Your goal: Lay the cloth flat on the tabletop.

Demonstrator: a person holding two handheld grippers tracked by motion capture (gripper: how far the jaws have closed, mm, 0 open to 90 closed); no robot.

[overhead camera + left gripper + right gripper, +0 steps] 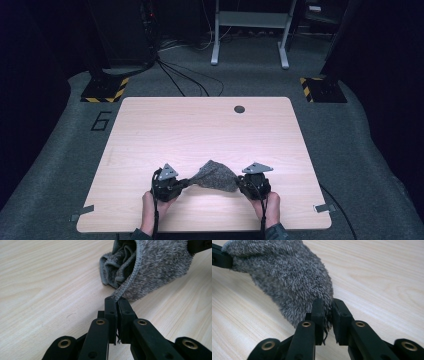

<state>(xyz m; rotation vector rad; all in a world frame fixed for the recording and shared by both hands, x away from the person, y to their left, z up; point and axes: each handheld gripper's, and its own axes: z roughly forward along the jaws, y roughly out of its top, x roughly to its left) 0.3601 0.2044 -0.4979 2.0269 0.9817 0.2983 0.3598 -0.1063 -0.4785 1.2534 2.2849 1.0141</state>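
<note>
Grey cloth (216, 176) btwn hand-held grippers, both clamped

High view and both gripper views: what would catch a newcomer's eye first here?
First, the fuzzy grey cloth, bunched at the near middle of the pale wooden table and stretched between two tools. The left hand-held gripper is shut on its stitched hem, and the right hand-held gripper pinches the opposite edge. Beyond the table, yellow-and-black striped floor plates stand out on the grey carpet.

Lab recording bay, hazard-striped stand bases (105, 90), floor cables (182, 77), grey carpet (60, 150), dark curtains
</note>
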